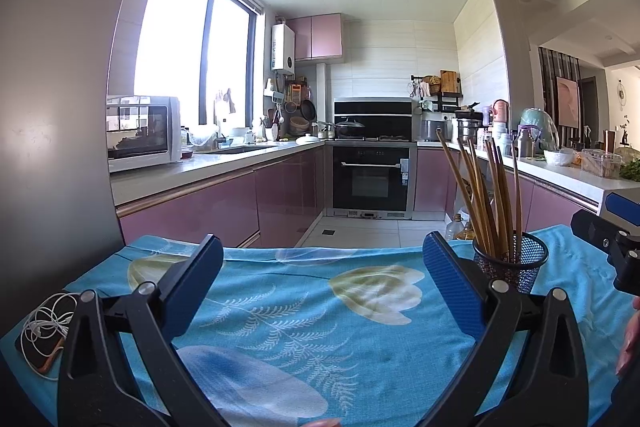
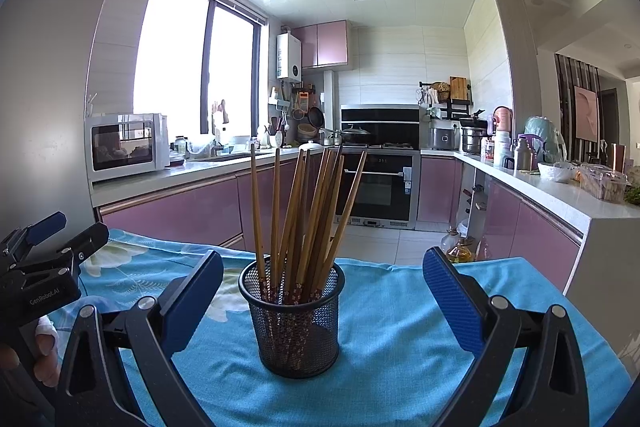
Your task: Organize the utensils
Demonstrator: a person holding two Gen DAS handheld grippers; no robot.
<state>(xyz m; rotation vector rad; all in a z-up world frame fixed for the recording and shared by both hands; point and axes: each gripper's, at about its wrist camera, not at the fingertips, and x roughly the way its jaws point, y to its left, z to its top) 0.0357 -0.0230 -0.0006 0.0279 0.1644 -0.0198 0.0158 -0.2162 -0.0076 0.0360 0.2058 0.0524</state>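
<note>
Bundle of brown wooden chopsticks (image 2: pixel 304 215) standing near upright, long axes vertical, tips fanning outward, patterned ends down inside a black wire-mesh cylindrical cup (image 2: pixel 294 323); cup upright on a blue floral-print cloth (image 2: pixel 400 327); right gripper (image 2: pixel 322 301) spread wide, empty, facing the cup; left gripper (image 1: pixel 322 283) likewise spread wide, empty.

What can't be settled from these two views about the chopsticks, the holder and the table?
- Chopsticks: exact count unclear in either view; they overlap, and the mesh holder screens their lower ends.
- Holder's base, left wrist view: hidden behind the left gripper finger.
- Phone under the white cable: mostly covered by cable and gripper.
- Table under the blue cloth: fully covered.
</note>
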